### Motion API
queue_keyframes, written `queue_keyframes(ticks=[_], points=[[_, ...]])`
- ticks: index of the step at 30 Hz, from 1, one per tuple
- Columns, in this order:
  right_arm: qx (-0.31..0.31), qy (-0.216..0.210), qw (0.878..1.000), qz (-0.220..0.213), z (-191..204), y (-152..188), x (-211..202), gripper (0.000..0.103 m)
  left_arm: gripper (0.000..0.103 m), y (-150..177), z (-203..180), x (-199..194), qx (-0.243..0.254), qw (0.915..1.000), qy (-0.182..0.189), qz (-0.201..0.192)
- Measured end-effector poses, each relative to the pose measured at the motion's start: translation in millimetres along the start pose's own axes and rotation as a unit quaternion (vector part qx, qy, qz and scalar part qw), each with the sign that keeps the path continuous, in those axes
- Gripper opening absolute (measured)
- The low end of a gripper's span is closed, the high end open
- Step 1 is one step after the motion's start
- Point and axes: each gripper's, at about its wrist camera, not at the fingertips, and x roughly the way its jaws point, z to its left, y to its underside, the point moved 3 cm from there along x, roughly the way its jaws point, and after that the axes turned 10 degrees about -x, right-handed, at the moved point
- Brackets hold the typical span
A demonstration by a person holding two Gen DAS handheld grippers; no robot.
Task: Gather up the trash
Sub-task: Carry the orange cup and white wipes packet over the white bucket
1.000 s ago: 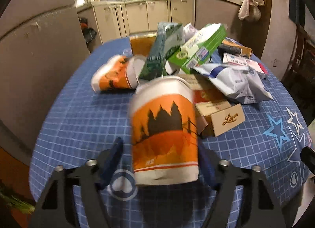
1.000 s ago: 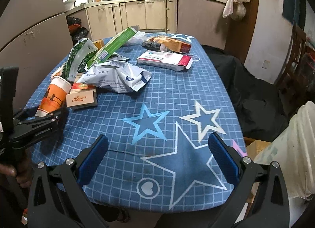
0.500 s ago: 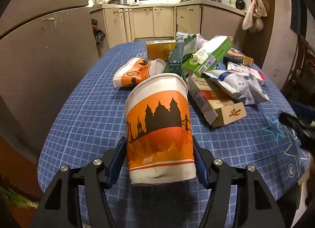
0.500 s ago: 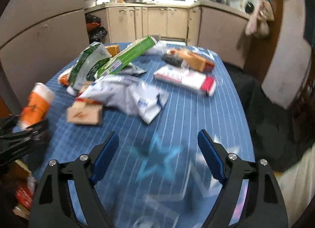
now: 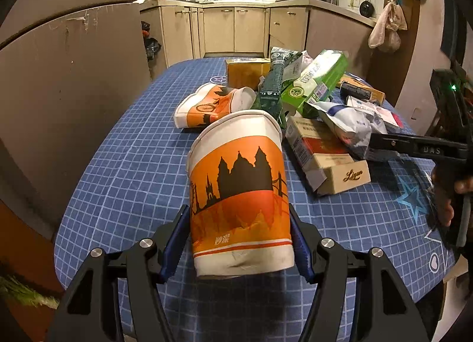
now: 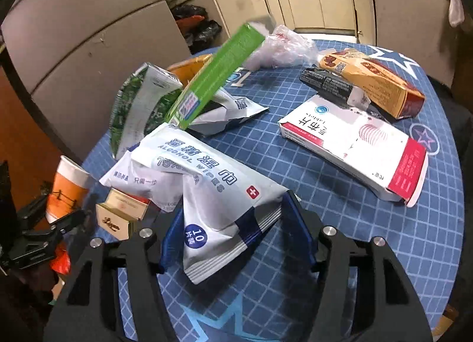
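Trash heaped over blue checked tablecloth (image 5: 124, 164), centre and right of left wrist frame. Orange paper cup (image 5: 241, 203) clamped between blue pads of left gripper (image 5: 239, 241), lower centre, tilted back, base toward camera. Second orange cup (image 5: 207, 105) lying on its side just behind, centre frame. Green carton (image 5: 317, 83) propped above pile, upper right; small cream box (image 5: 346, 178) right of held cup.

Right wrist frame: alcohol wipes packet (image 6: 212, 194) lying lower centre, its near end between blue pads of right gripper (image 6: 236, 238), jaws closing; both pads at packet's edges, firm contact not clear. White and red box (image 6: 354, 147) flat at right, apart from packet. Left gripper with cup visible at far left edge.
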Motion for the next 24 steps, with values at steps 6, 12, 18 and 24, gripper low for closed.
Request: queue_keyframes(ticks=[6,12,18,24], points=[[-0.004,0.026,1.0,-0.016,20,15,-15,0.039,0.064,-3,-7,-1,0.006,0.9999,-0.004,-0.007],[0.057,0.056,0.995,-0.055,33,46,-53,0.036,0.064,-8,-15,-17,0.016,0.9994,-0.01,-0.029],[0.12,0.087,0.985,-0.083,39,76,-98,0.036,0.064,-9,-32,-29,0.031,0.999,-0.006,-0.033],[0.134,0.141,0.975,-0.105,54,97,-149,0.036,0.064,-12,-60,-46,0.06,0.9969,0.003,-0.051]])
